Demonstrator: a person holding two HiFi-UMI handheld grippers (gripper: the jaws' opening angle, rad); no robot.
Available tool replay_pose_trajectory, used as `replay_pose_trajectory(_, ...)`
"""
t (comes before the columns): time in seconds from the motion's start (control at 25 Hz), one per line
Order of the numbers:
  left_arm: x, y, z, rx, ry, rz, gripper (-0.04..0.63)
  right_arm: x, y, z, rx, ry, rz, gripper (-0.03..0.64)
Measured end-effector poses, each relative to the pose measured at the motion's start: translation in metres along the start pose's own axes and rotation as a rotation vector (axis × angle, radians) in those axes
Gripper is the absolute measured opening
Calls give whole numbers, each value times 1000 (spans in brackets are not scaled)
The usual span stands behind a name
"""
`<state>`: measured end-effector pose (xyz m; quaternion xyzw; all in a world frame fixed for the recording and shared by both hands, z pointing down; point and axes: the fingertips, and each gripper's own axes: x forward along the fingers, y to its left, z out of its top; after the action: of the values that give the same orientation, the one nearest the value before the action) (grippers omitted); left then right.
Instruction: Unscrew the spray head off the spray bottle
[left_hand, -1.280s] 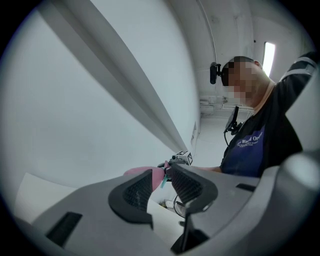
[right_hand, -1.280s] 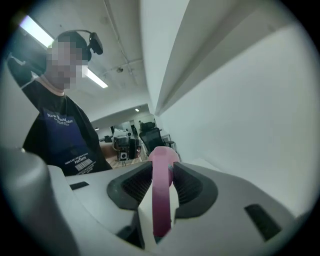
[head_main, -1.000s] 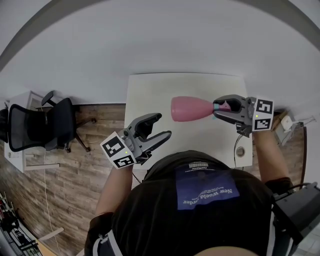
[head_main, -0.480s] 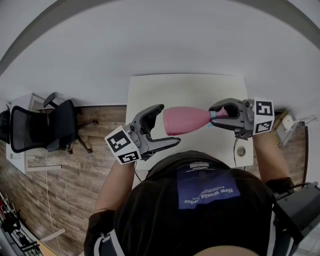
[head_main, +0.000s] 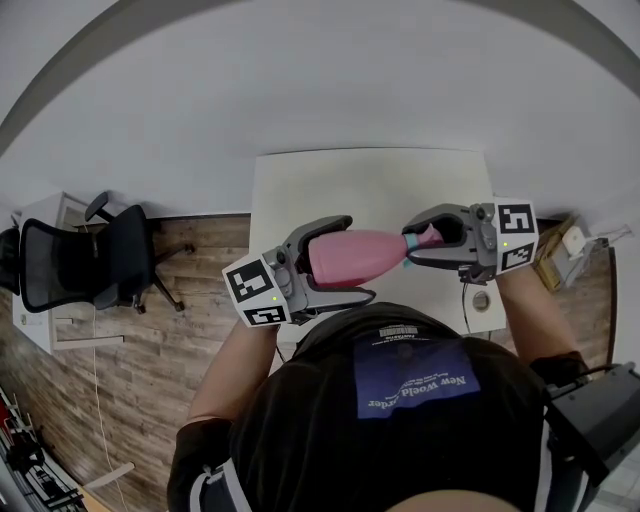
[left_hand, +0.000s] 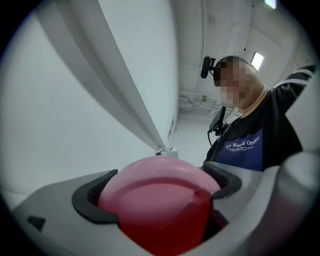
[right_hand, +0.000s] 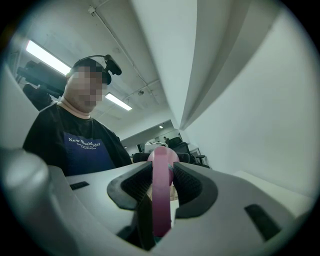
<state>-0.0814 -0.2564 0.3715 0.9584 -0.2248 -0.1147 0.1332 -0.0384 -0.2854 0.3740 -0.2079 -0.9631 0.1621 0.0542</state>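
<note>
**A:** Where is the spray bottle (head_main: 345, 258)?

**B:** It lies sideways in the air above the white table (head_main: 370, 180), near its front edge, held by 2 grippers. The left gripper (head_main: 357, 258) presses its pads on the wide pink body. The right gripper (head_main: 410, 244) pinches the spray head (head_main: 425, 238).

**A:** What could go wrong?

**B:** Probably slipping. The smooth round body may spin with the head, or drop onto the table.

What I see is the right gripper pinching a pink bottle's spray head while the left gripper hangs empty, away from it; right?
Not quite. The left gripper is not empty: the left gripper view shows the wide end of the pink bottle between its jaws, against both pads. The right gripper does pinch the spray head.
</note>
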Motion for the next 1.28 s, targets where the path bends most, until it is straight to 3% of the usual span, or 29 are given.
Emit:
replay_pose_trajectory(0.28, 0, -2, 1, 10, -10, -25, 523, 0, 0, -6, 20, 12, -5, 127)
replay_pose_trajectory(0.52, -2, 2, 9, -32, -50, -29, 520, 1, 2, 2, -50, 20, -17, 127)
replay_pose_trajectory(0.8, -4, 6, 4, -139, -72, -40, 514, 3, 6, 3, -156, 59, -40, 127)
replay_pose_trajectory(1.08, -10, 11, 6, -320, -148, -75, 512, 10, 16, 12, -316, 73, -42, 127)
replay_pose_trajectory(1.28, -11, 14, 4, -360, -141, -79, 512, 11, 17, 5, -338, 119, -50, 127)
